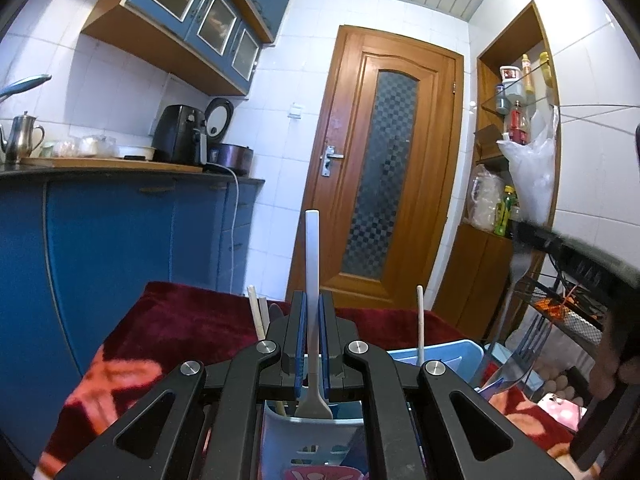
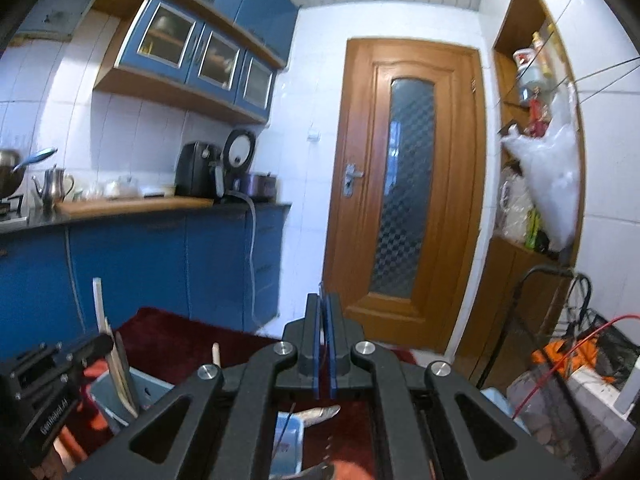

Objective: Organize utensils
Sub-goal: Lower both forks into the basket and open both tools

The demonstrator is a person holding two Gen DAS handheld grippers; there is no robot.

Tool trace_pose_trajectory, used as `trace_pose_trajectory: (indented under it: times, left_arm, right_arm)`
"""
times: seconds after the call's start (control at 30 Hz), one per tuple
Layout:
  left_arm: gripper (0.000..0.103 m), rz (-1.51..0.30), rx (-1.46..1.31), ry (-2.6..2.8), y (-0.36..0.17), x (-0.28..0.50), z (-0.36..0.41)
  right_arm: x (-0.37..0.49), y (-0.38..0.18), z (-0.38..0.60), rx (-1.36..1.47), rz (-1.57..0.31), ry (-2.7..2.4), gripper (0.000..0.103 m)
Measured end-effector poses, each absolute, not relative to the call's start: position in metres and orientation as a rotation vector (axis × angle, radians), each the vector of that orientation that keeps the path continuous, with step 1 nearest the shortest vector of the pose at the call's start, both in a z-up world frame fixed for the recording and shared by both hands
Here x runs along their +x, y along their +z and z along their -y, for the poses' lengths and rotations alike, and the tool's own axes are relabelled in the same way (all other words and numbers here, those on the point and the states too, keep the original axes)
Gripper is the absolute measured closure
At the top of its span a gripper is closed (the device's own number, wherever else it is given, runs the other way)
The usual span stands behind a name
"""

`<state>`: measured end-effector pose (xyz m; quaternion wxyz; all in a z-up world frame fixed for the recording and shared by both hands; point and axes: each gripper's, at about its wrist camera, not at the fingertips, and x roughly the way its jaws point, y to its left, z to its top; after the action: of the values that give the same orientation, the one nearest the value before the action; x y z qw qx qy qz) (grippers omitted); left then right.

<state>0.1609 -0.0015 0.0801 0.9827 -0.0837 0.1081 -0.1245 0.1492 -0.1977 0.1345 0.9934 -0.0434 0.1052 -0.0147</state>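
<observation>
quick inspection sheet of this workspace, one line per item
surface: table under a dark red patterned cloth
job's things: pale blue holder with sticks in it; forks at the right
clutter: pink item on the cloth
grippers: left gripper shut on a white utensil, handle up; right gripper shut, what it holds is unclear
cables: white cord hanging off the counter
surroundings: blue cabinets, wooden door, cluttered shelf

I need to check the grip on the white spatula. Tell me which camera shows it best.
The left wrist view. There the white spatula stands upright, clamped by its handle in the left gripper above the pale blue holder. The right wrist view shows only its handle top at far left, beside the left gripper's body.
</observation>
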Motion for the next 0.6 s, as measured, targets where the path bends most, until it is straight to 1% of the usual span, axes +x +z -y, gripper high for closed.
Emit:
trace_pose_trajectory:
  times: [0.17,0.3,0.47,0.6]
  left_arm:
    - [0.095,-0.233,-0.178,-0.243,0.079,0.163,0.001]
    - [0.089,-0.244,-0.189,-0.245,0.079,0.163,0.000]
    - [0.085,-0.264,-0.174,-0.256,0.086,0.158,0.004]
    - [0.084,-0.283,-0.159,-0.250,0.092,0.147,0.004]
  right_arm:
    - [0.150,0.126,0.199,-0.048,-0.249,-0.003,0.099]
    - [0.144,0.127,0.202,-0.015,-0.247,0.012,0.089]
    - [0.130,0.134,0.208,0.030,-0.236,0.040,0.088]
    - [0.116,0.139,0.209,0.050,-0.231,0.063,0.084]
